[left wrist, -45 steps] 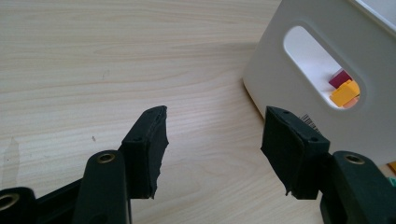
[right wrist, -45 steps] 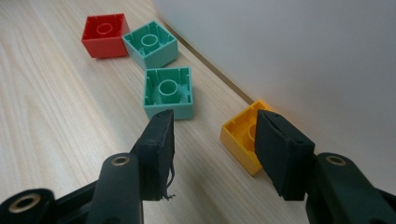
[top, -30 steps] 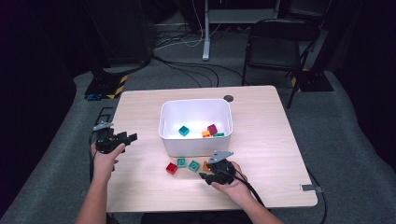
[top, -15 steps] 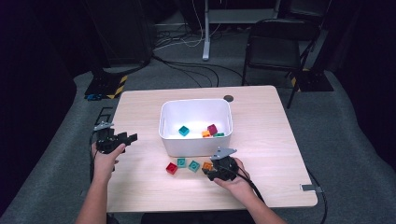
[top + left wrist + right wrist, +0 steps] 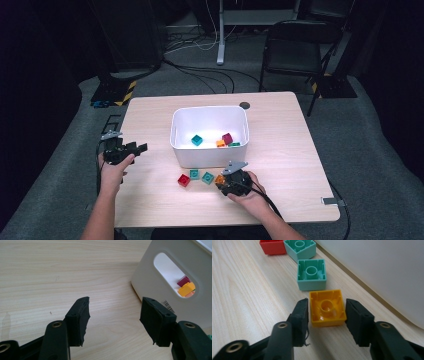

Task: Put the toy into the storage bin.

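An orange brick (image 5: pixel 327 306) lies hollow side up on the table, just in front of the white bin (image 5: pixel 382 272). My right gripper (image 5: pixel 327 312) has just been closing, and its pads now touch the brick's two sides. In the high view that gripper (image 5: pixel 222 181) sits at the right end of a short row of bricks, with the orange brick (image 5: pixel 219 178) under its tips. My left gripper (image 5: pixel 115 312) stands open above bare wood, left of the bin (image 5: pixel 155 282). In the high view the left gripper (image 5: pixel 140 147) points right, towards the bin (image 5: pixel 210 112).
Two teal bricks (image 5: pixel 311 275) (image 5: pixel 300 248) and a red brick (image 5: pixel 272 246) lie in line beyond the orange one. The bin holds several bricks; a yellow brick (image 5: pixel 186 288) and a maroon brick (image 5: pixel 183 280) show through its handle slot. A chair (image 5: pixel 300 45) stands behind the table.
The right hand has edged a little left towards the row of bricks, and its gripper now sits over the orange brick. The left hand has not moved.
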`<action>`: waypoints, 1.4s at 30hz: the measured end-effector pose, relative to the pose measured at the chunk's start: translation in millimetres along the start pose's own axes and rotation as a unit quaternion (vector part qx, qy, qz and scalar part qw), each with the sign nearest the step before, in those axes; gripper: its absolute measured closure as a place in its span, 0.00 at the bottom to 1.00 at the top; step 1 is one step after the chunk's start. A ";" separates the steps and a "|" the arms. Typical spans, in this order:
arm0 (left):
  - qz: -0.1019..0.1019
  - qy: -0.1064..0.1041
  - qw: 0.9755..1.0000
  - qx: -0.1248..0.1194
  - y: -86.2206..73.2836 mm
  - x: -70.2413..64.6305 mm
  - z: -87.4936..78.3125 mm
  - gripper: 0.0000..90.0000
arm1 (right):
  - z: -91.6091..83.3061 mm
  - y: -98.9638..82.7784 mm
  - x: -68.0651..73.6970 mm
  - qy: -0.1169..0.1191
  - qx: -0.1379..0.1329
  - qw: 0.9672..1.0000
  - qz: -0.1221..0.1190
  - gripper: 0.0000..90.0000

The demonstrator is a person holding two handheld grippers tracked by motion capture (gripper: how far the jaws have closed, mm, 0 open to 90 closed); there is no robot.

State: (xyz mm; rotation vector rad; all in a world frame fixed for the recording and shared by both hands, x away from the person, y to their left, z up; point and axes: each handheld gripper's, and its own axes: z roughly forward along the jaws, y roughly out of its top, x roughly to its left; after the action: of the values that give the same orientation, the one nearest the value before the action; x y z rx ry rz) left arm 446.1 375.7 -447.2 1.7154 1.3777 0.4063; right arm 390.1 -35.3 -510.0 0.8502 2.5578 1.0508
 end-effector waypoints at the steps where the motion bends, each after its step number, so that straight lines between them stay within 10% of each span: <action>1: -0.001 0.000 1.000 0.001 0.0 -0.1 -0.2 0.44 | 0.2 0.0 -0.4 -0.001 0.000 1.000 -0.001 0.63; 24: 0.000 0.002 1.000 -0.002 -0.1 -1.0 -0.6 0.44 | -27.3 15.5 1.1 0.035 -0.014 0.999 0.015 0.65; 42: 0.001 0.002 1.000 0.004 -0.9 -1.6 1.6 0.44 | -89.0 51.6 -17.4 0.058 -0.043 0.997 0.036 0.65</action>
State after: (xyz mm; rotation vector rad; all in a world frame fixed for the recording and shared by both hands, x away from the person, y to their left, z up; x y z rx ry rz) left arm 446.1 373.6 -448.4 1.7234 1.3819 0.4073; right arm 387.8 -66.2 -410.4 0.8883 2.5712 1.2580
